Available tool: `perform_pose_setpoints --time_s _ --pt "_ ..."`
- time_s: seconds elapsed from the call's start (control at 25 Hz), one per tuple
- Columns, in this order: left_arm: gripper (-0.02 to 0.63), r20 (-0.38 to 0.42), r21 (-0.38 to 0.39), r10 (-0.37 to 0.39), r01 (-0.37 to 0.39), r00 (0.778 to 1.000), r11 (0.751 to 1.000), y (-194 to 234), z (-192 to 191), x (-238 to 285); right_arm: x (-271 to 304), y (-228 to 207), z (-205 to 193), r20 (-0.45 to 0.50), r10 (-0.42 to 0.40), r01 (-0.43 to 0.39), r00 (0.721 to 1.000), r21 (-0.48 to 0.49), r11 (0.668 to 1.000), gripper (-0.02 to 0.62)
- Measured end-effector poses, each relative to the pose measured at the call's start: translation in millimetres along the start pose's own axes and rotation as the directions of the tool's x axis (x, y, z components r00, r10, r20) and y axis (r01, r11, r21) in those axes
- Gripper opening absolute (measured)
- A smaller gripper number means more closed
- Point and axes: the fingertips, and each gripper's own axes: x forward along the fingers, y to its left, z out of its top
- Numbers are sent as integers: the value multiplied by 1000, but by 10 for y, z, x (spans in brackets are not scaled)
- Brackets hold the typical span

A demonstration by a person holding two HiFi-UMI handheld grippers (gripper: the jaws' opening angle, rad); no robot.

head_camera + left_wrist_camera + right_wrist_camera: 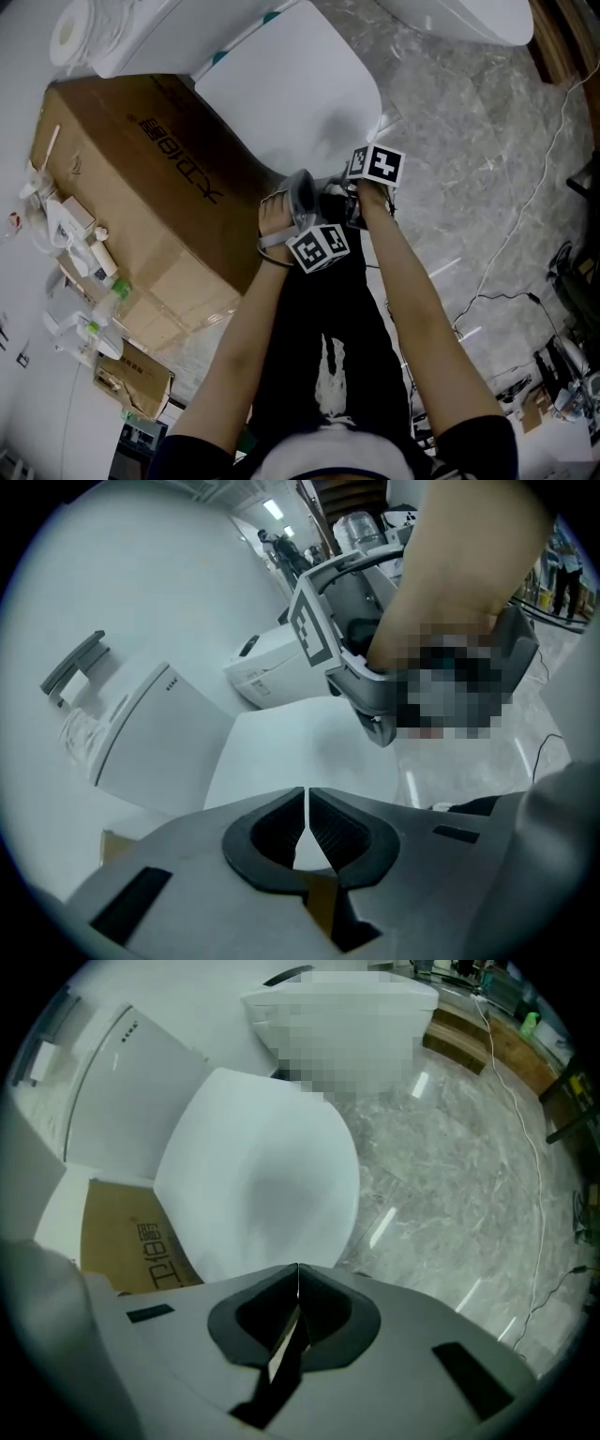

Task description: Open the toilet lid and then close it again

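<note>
Left tool [307, 794], right tool [297, 1271], shut, angled down

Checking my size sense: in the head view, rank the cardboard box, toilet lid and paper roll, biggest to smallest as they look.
1. Cardboard box, largest.
2. Toilet lid, clearly smaller.
3. Paper roll, smallest by far.

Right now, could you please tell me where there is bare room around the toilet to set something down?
The marble floor is bare between the toilet lid and the white cable on the right. The cardboard box top is also free. It is crowded along the box's left side, with bottles and small cartons, and at the lower right, with equipment.
</note>
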Motion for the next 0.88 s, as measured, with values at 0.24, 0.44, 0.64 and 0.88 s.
perform_pose_setpoints --time_s 0.24,0.44,0.64,0.88 --pt "12 98 -133 -42 55 994 990 370 250 -326 -522 553 26 125 221 -215 967 -56 975 8" --pt "8 155 -201 -91 121 984 972 538 348 -569 -999 903 -60 241 376 -352 895 -135 926 8" --pt "6 159 -301 -183 224 970 927 484 240 -712 -1307 1100 -245 287 468 -424 836 -204 882 8" --pt "6 149 -340 -211 251 966 906 482 99 -797 -1433 1178 -431 280 516 -471 809 -216 855 8"
